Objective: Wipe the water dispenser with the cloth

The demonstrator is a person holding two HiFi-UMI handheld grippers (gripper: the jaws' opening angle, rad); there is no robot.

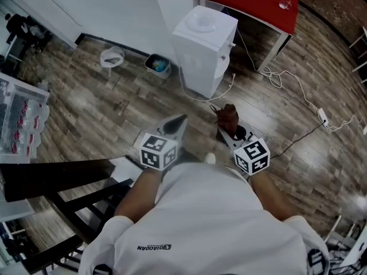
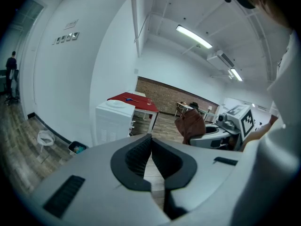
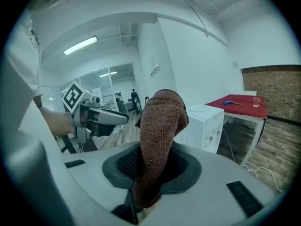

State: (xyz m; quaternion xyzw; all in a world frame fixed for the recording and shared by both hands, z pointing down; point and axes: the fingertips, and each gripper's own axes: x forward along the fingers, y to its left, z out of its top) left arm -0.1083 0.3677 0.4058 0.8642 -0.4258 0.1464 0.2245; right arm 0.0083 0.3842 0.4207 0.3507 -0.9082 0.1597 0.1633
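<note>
The white water dispenser stands on the wood floor ahead, beside a red table; it also shows in the left gripper view and the right gripper view. My right gripper is shut on a brown cloth, which stands up between the jaws. The left gripper is shut with nothing in it, its jaws meeting at the tips. Both grippers hover well short of the dispenser.
A red table stands right of the dispenser. A small bin and a white stand sit by the wall. Cables and a power strip trail on the floor at right. A dark table is at my left.
</note>
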